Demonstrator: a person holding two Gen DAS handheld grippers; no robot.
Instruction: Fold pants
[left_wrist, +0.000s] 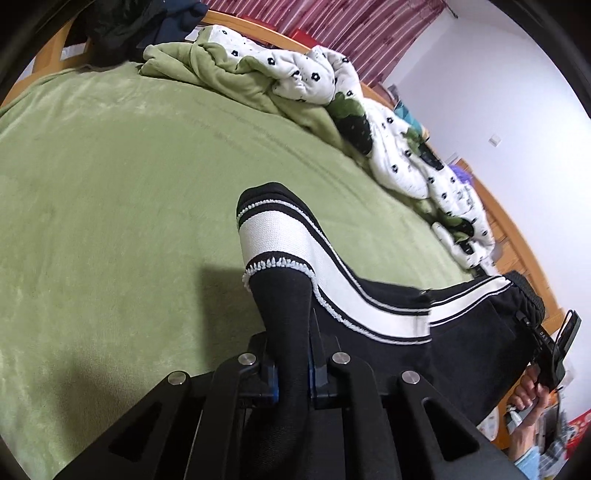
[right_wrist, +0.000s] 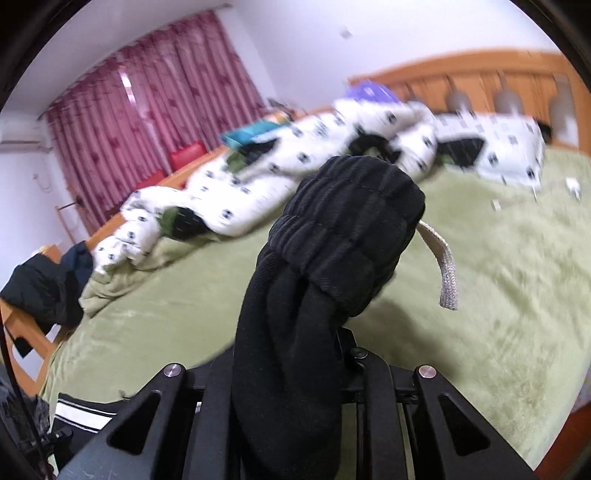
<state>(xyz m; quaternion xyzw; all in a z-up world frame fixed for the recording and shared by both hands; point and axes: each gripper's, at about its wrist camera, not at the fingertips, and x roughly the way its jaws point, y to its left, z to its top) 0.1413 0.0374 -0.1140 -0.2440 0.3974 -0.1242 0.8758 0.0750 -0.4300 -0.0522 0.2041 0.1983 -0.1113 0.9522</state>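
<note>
The black pants with a white side stripe hang stretched in the air above the green bed. My left gripper is shut on the leg cuff end, which sticks up between the jaws. My right gripper is shut on the elastic waistband; a grey drawstring dangles from it. In the left wrist view the right gripper shows at the far right at the waistband. A striped part of the pants shows at the lower left of the right wrist view.
A bunched white flowered quilt with green lining lies along the far side of the bed. Dark clothes are piled at one corner. The wooden headboard and red curtains stand behind.
</note>
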